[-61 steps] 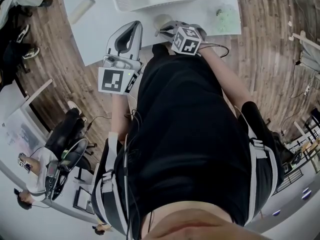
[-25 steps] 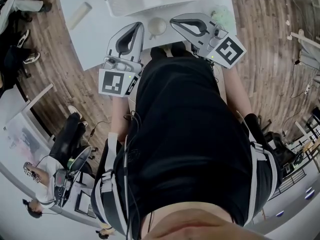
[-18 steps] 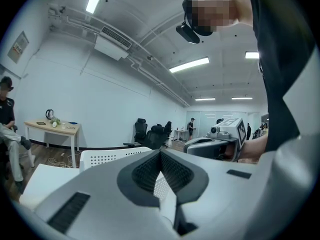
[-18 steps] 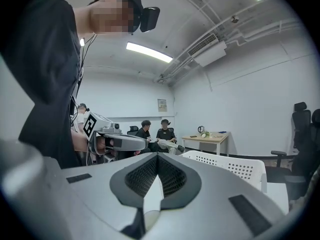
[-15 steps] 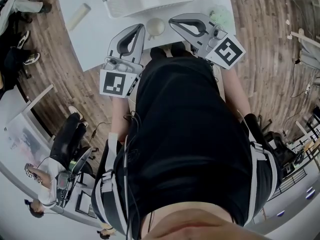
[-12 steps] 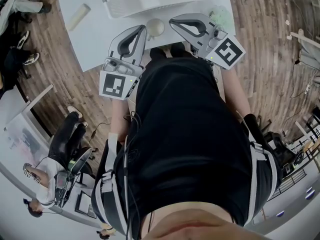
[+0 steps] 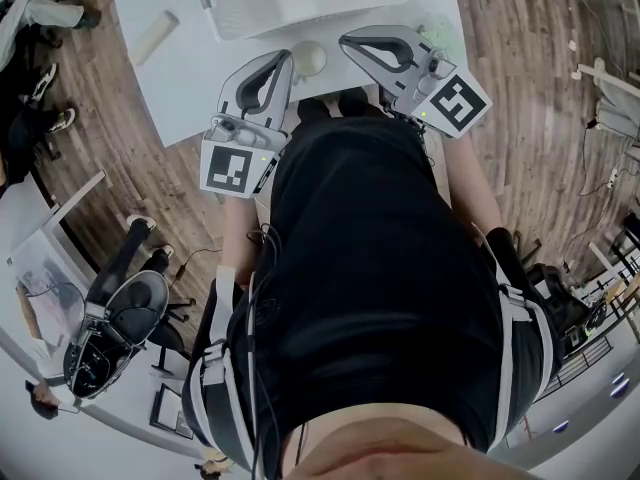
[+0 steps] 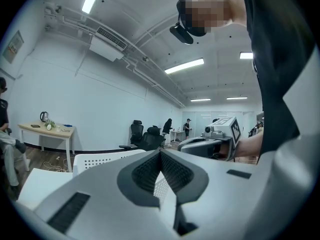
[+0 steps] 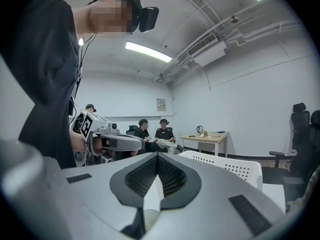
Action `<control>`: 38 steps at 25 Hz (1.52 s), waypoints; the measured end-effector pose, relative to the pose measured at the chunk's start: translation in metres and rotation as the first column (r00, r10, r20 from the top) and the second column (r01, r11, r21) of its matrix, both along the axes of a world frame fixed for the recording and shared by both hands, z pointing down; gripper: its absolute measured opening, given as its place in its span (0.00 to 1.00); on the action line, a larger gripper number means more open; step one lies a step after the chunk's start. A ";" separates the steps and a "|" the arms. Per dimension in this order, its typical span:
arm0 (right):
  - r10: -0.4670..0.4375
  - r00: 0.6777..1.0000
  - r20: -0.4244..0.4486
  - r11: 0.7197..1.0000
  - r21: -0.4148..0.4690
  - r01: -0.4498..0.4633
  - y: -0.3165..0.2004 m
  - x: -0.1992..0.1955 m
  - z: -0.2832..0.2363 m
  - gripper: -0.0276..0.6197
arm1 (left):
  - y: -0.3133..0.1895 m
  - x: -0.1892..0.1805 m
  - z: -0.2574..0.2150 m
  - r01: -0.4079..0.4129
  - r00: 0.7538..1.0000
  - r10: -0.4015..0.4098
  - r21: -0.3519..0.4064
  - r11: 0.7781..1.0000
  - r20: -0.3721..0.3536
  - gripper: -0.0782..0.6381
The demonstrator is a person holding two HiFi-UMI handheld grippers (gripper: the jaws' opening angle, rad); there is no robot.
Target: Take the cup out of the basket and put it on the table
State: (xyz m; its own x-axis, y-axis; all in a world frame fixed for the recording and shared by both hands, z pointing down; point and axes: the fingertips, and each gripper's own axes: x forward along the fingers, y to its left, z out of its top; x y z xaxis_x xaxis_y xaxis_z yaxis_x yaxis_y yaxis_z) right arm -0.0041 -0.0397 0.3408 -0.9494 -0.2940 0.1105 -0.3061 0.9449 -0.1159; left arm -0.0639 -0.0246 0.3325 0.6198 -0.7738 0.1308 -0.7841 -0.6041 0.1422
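Observation:
A pale round cup stands on the white table, just in front of the white perforated basket. It sits between my two grippers, and neither touches it. My left gripper is at its left, my right gripper at its right. Both point toward the basket, jaws shut and empty. In the left gripper view the shut left gripper faces the basket, with the right gripper beside it. In the right gripper view the shut right gripper faces the basket.
A pale cylinder lies at the table's left, and a greenish crumpled thing sits near its right corner. The person's black-clad body fills the head view's middle. Office chairs, desks and seated people stand around on the wooden floor.
The right gripper, earlier turned over the cup, has drawn back to the right and the cup stands free. Over the last second both grippers have stayed almost still.

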 end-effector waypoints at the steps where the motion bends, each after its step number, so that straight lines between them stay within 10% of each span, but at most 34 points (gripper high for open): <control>1: -0.002 1.000 -0.006 1.000 0.005 0.002 -0.002 0.000 0.000 0.07 | 0.000 0.000 0.000 0.002 1.000 -0.002 0.002 1.000 -0.001 0.14; 15: 0.036 0.959 -0.282 0.985 0.172 0.014 -0.078 0.008 0.014 0.07 | -0.002 0.001 -0.002 0.019 1.000 -0.019 -0.020 1.000 0.007 0.14; 38: -0.054 0.805 -0.590 0.982 0.114 0.150 -0.164 -0.026 0.111 0.07 | -0.011 -0.033 0.006 0.045 0.999 -0.045 -0.022 0.999 -0.019 0.14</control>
